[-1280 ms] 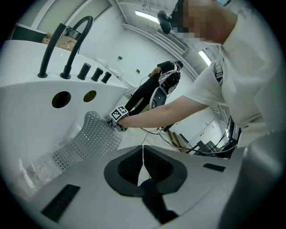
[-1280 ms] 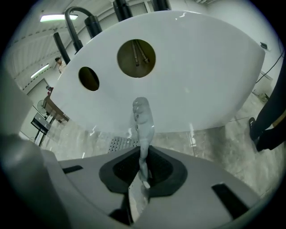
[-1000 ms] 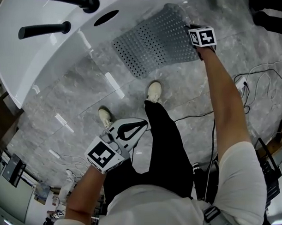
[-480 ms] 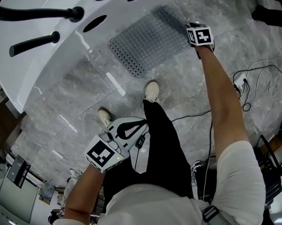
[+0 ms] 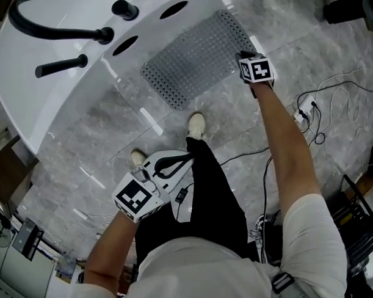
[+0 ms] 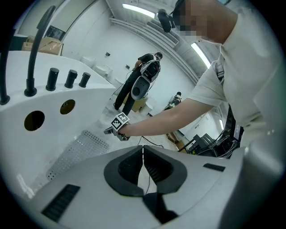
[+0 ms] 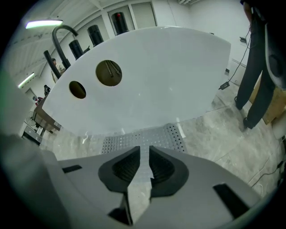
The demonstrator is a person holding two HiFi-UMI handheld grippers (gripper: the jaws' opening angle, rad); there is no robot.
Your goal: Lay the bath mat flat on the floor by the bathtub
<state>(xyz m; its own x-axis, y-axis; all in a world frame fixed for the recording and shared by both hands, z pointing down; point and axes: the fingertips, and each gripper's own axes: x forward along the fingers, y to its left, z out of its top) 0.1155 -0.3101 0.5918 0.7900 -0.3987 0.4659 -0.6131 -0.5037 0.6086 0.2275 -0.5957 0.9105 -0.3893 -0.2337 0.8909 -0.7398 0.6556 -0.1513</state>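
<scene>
One bath mat (image 5: pixel 193 57), one bathtub (image 5: pixel 54 101), two oval holes (image 5: pixel 125 45), two shoes (image 5: pixel 196 125)

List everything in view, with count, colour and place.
White bathtub: one, white, upper left in the head view.
Perforated grey rubber bath mat: one, grey, flat on the grey marble floor beside the bathtub.
Curved black tap spout: one, black, on the bathtub's deck.
Black cylindrical knobs: three, black, beside the spout.
Oval holes: two, dark, in the bathtub's wall.
White power strip: one, white, on the floor at right.
White shoes: two, white, on the floor.
Left gripper: one, grey, jaws together, empty.
Right gripper: one, grey, over the mat's right edge; jaws apart, just been closing, nothing between.
</scene>
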